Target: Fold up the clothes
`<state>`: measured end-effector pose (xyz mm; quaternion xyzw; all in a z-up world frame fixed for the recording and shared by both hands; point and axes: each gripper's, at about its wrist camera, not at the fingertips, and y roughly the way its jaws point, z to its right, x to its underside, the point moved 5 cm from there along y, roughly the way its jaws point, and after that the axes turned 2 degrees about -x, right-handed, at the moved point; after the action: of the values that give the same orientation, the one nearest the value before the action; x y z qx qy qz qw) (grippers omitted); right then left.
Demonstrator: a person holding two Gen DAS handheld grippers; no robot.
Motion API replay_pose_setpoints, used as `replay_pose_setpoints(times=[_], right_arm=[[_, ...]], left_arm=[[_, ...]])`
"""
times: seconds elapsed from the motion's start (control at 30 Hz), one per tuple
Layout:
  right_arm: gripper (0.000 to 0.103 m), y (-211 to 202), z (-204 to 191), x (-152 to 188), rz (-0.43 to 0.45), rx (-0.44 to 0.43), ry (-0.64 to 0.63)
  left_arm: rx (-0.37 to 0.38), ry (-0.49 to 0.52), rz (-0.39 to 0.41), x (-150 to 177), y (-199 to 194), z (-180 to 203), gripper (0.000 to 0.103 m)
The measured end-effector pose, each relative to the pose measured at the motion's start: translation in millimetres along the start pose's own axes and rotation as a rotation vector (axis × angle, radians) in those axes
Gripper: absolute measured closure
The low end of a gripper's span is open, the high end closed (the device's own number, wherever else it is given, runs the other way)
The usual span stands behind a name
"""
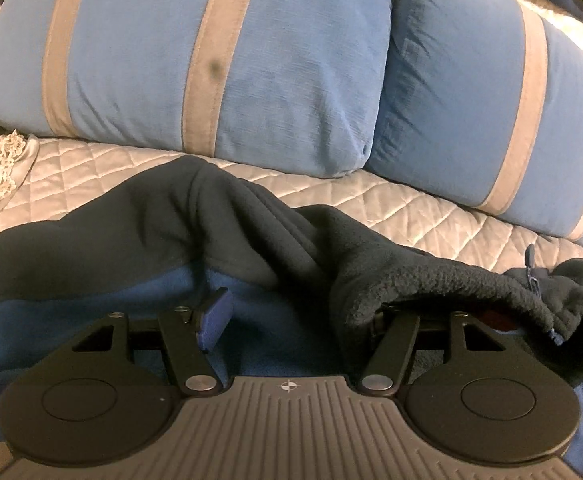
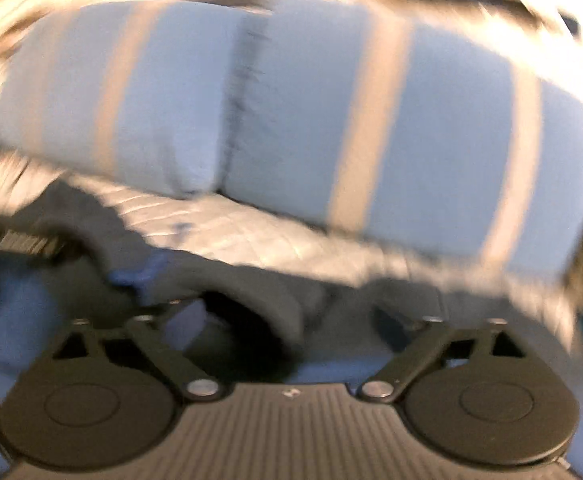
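Navy fleece (image 1: 139,248) drapes over left tool (image 1: 291,316), jaws wide apart w/ cloth between. Right tool (image 2: 287,320) blurred, fleece covering fingers; grip can't tell. 2 striped pillows (image 1: 211,60) on bed (image 1: 411,208) behind.

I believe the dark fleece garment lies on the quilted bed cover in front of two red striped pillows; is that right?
Not quite: the pillows are blue with grey stripes, not red, as the left wrist view shows. The dark fleece garment does lie on the quilted bed cover in front of them.

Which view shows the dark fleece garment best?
The left wrist view: the fleece garment is sharp there, with its pile and blue lining plain. The right wrist view shows it only as a motion-blurred dark mass.
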<state>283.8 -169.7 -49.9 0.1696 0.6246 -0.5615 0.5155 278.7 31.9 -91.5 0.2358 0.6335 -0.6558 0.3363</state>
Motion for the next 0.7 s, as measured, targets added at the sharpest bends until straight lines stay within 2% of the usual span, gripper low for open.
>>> replay_pose_setpoints(times=[0.1, 0.27, 0.33, 0.37, 0.43, 0.53, 0.6, 0.7], right_arm=[[0.000, 1.3, -5.8, 0.6, -0.007, -0.007, -0.038], [0.000, 3.4, -15.4, 1.7, -0.020, -0.018, -0.101], [0.000, 4.2, -19.3, 2.1, -0.025, -0.022, -0.126], [0.000, 4.9, -20.6, 2.1, -0.025, -0.027, -0.138], [0.000, 3.6, -25.4, 2.5, -0.011, -0.055, -0.164], [0.000, -1.7, -40.5, 5.1, 0.019, -0.109, -0.234], [0.000, -4.0, -51.1, 9.0, 0.033, -0.122, -0.308], [0.000, -4.5, -67.0, 16.2, 0.048, -0.120, -0.429]], left_arm=[[-0.003, 0.035, 0.018, 0.4, -1.1, 3.3, 0.040], [-0.035, 0.253, 0.130, -0.1, -16.2, 31.7, 0.040], [-0.025, 0.318, 0.183, -0.8, -24.0, 41.0, 0.045], [-0.018, 0.310, 0.200, -2.6, -27.1, 40.8, 0.059], [0.012, 0.221, 0.181, -7.8, -27.7, 30.5, 0.067], [0.057, 0.064, 0.121, -9.6, -19.3, 8.5, 0.068], [0.063, -0.001, 0.096, -9.4, -14.9, -1.4, 0.068], [0.064, -0.032, 0.092, -11.2, -14.4, -6.3, 0.068]])
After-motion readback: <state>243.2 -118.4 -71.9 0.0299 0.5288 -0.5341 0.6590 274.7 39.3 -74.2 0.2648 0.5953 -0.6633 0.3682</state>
